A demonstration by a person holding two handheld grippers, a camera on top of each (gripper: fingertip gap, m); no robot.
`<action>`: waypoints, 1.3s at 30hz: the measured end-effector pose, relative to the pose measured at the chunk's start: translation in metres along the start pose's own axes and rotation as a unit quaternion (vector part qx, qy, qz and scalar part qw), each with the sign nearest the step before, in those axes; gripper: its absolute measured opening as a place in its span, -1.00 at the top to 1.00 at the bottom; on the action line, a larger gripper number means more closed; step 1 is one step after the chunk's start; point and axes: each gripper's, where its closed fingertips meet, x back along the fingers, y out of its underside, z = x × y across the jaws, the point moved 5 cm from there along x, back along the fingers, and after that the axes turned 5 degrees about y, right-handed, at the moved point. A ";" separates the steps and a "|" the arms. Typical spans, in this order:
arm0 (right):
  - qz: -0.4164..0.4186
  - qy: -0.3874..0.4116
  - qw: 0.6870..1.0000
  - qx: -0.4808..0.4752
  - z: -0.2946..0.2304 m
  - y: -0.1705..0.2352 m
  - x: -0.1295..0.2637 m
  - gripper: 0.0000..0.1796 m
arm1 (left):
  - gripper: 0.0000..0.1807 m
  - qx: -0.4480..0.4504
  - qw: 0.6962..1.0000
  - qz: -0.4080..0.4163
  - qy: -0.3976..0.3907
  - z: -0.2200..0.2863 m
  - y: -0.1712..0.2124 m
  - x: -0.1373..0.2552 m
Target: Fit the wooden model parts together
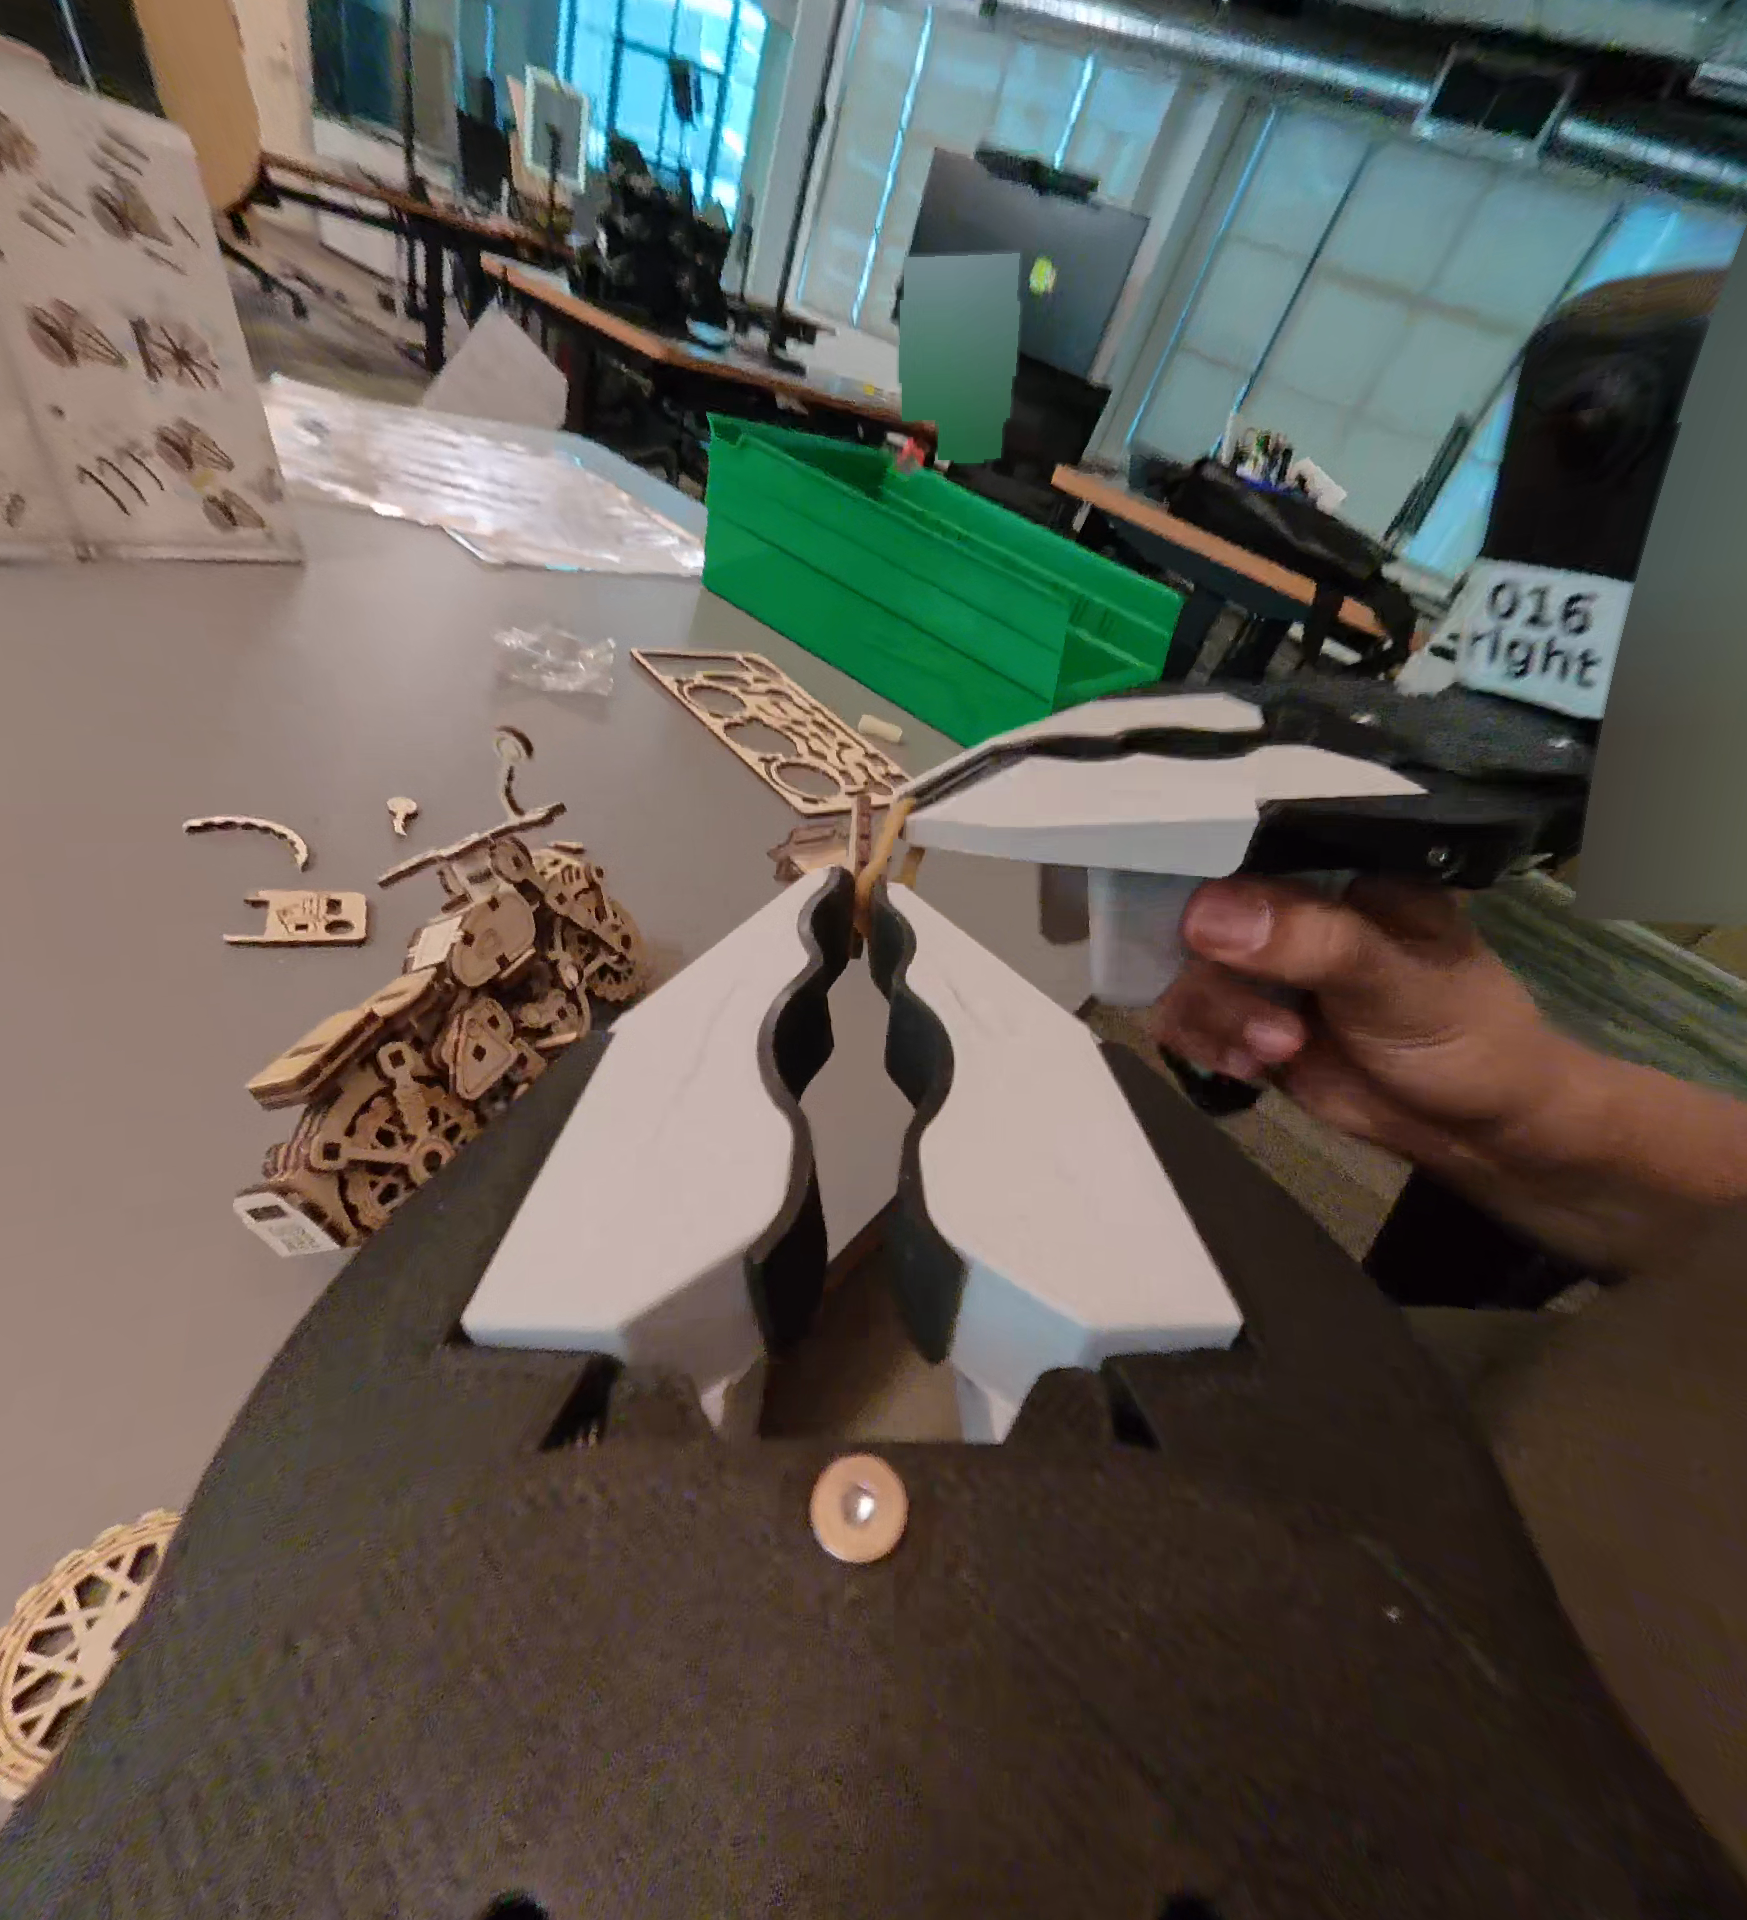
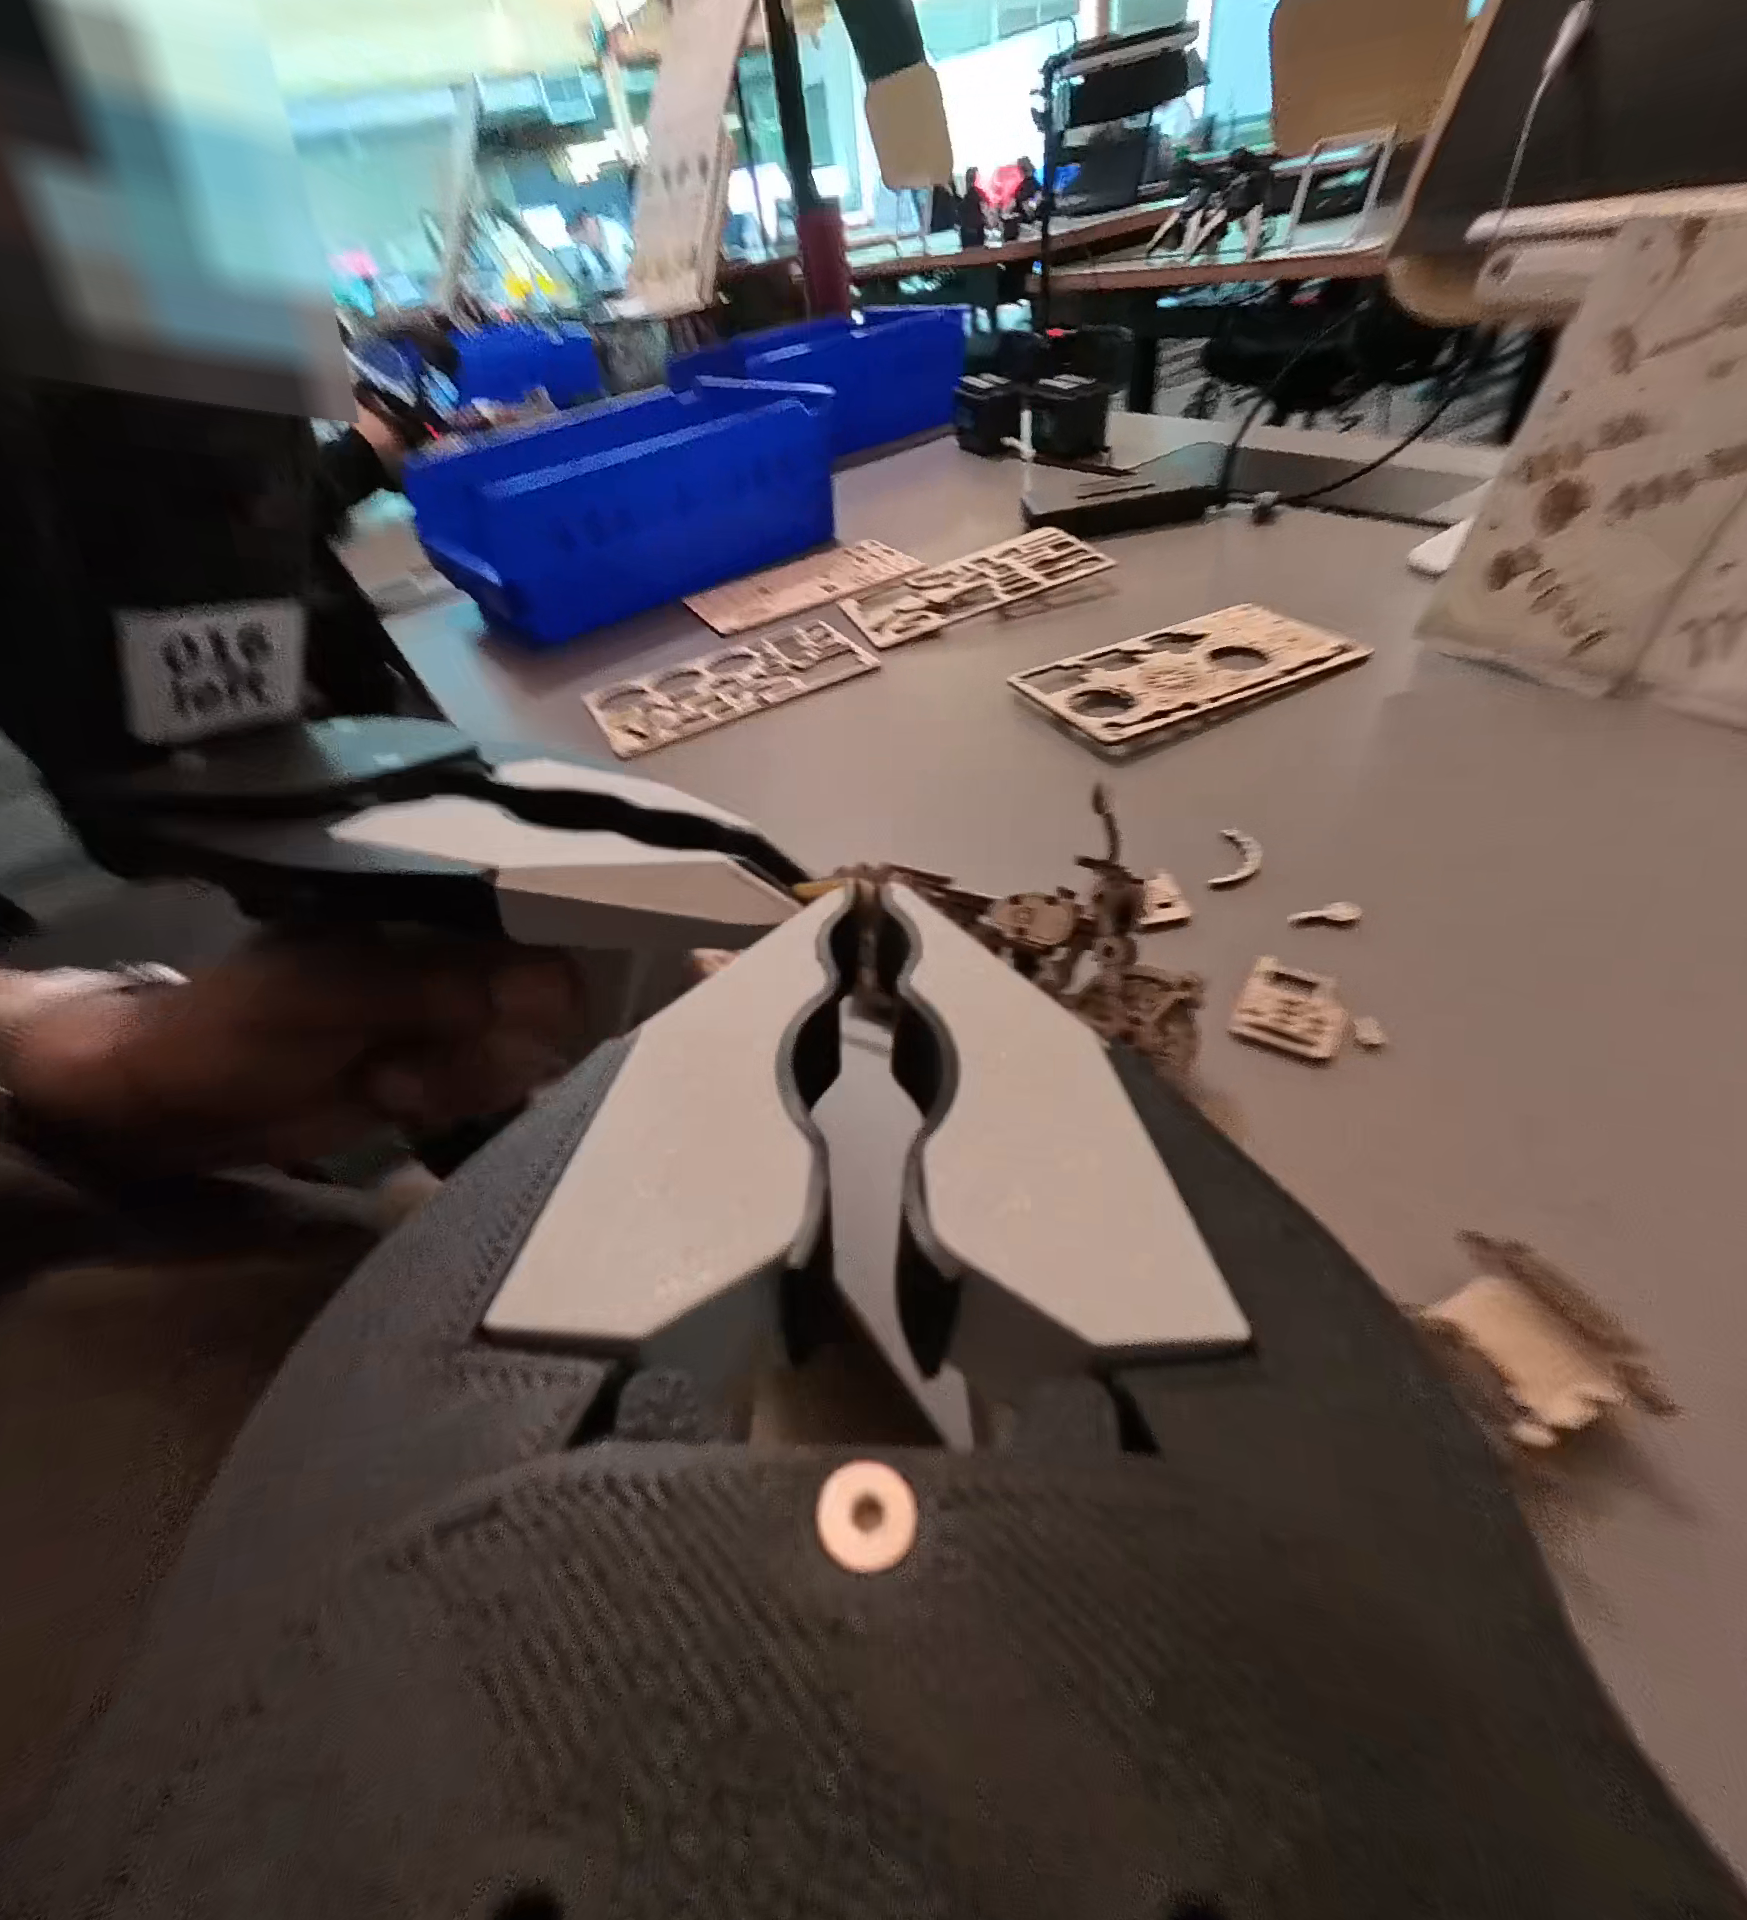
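The grey table (image 1: 69, 727) lies largely open, its near edge under the grippers, with the half-built wooden motorcycle (image 1: 453, 997) near left and a green bin (image 1: 879, 582) far behind. Above that edge the left gripper (image 1: 861, 904) and right gripper (image 2: 864, 914) meet tip to tip, each clenched on a small wooden part (image 1: 874, 847). This looks like the joining step; next, a careful aligned push seems needed.
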 end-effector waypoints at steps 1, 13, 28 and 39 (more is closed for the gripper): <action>-0.006 0.018 0.999 0.042 0.002 -0.001 0.002 0.99 | 0.98 0.001 1.000 -0.006 0.001 0.000 0.000 -0.001; -0.048 0.110 0.969 0.216 0.013 -0.002 0.003 1.00 | 0.97 0.036 0.997 -0.058 0.020 -0.002 0.009 -0.004; -0.027 0.113 0.968 0.224 0.013 -0.008 0.003 1.00 | 0.97 0.117 0.988 -0.068 0.073 0.001 0.010 -0.005; -0.052 0.076 0.984 0.151 0.023 0.004 0.004 1.00 | 0.98 0.131 0.988 -0.047 0.069 -0.005 0.004 0.001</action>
